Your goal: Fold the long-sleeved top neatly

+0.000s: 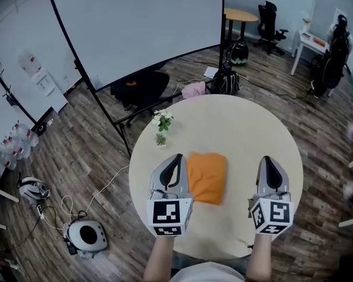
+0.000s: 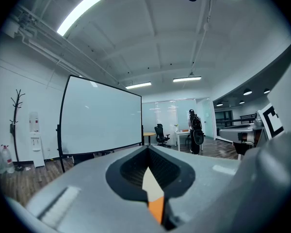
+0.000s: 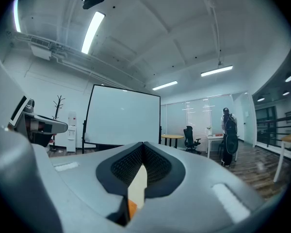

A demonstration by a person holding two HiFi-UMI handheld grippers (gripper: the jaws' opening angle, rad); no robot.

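Observation:
An orange long-sleeved top [image 1: 207, 176] lies folded into a compact rectangle near the middle of the round cream table [image 1: 247, 128]. My left gripper [image 1: 175, 158] hovers just left of it, its jaws closed together and empty. My right gripper [image 1: 269, 160] is held a little way right of the top, also shut and empty. In the left gripper view the left gripper [image 2: 148, 148] has its tips meeting, with a sliver of the orange top [image 2: 156, 208] below. In the right gripper view the right gripper [image 3: 143, 144] is closed too, and a bit of the orange top [image 3: 131, 208] shows low down.
Two small potted plants [image 1: 162, 122] stand at the table's far left edge. A large whiteboard [image 1: 135, 28] on a stand is behind the table. A black chair [image 1: 142, 88], bags [image 1: 225, 80] and cables lie on the wooden floor around.

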